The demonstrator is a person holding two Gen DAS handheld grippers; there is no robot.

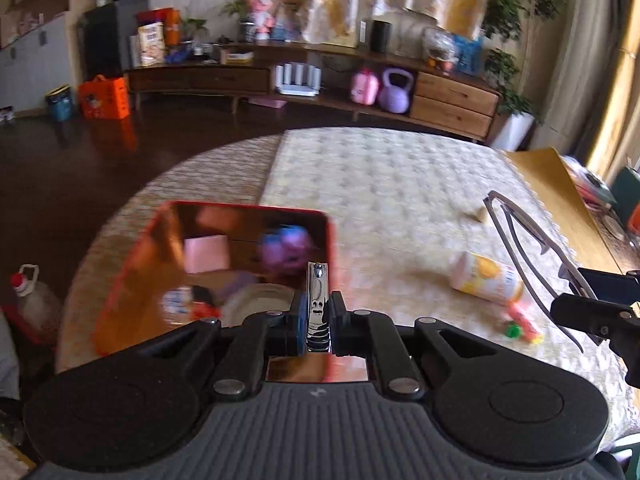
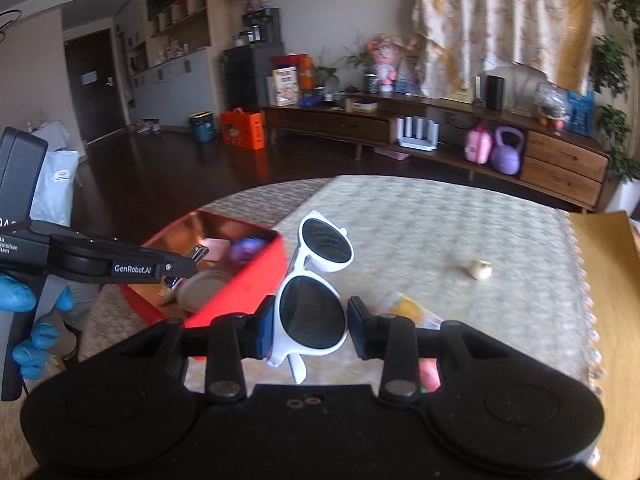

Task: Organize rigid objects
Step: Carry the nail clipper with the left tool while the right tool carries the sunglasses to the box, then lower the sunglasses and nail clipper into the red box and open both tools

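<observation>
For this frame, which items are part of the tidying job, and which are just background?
Job:
left gripper shut on nail clipper
right gripper holding sunglasses
red tin
bottle on the table

Background:
kettlebell
orange bag

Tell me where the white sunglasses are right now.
The white sunglasses are clamped in the right gripper, held above the table just right of the red box, with the yellow bottle lying beyond them.

"GenRobot.AI" printed on the left gripper (image 2: 182, 268).
</observation>
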